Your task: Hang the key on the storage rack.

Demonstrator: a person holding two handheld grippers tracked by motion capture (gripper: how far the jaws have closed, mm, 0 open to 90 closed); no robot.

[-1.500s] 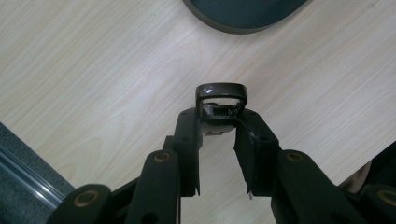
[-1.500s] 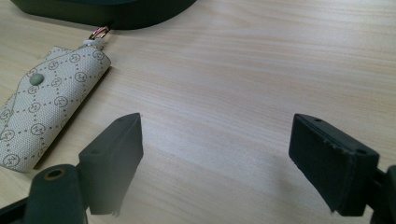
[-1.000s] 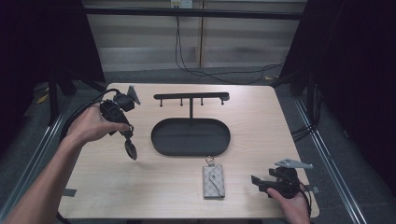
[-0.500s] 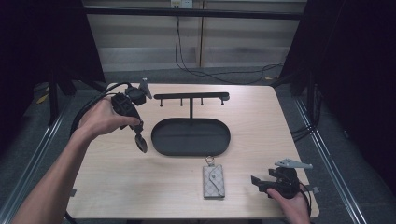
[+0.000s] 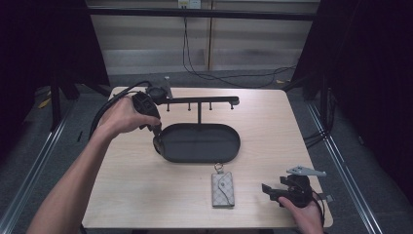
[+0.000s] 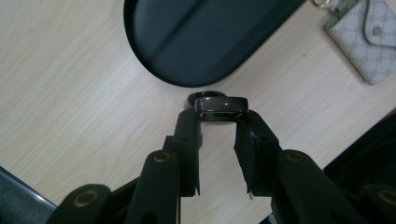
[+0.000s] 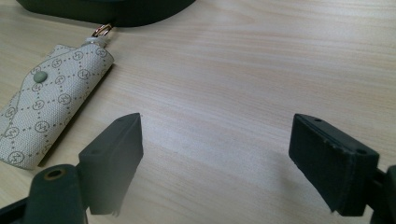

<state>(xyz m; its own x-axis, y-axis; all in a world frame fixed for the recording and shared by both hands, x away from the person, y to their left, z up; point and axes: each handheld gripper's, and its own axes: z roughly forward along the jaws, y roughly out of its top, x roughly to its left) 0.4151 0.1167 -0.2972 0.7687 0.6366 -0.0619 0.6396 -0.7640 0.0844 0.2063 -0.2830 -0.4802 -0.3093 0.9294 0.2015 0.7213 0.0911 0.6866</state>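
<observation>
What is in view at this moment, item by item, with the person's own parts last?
Oval tray: one, black, table centre.
Hook rack: one, black bar on a post rising from the tray, small hooks beneath.
Key pouch: one, beige patterned with snap and ring, flat on the table just in front of the tray.
Small dark object: one, dark, clamped in the left jaws beside the tray's left end.
Table: one, light wood.
Left gripper: black, shut on the object.
Right gripper: black, open, resting near the table's front right.

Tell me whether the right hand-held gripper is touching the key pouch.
Apart. The right gripper view shows bare table between the key pouch and the open right hand-held gripper.
</observation>
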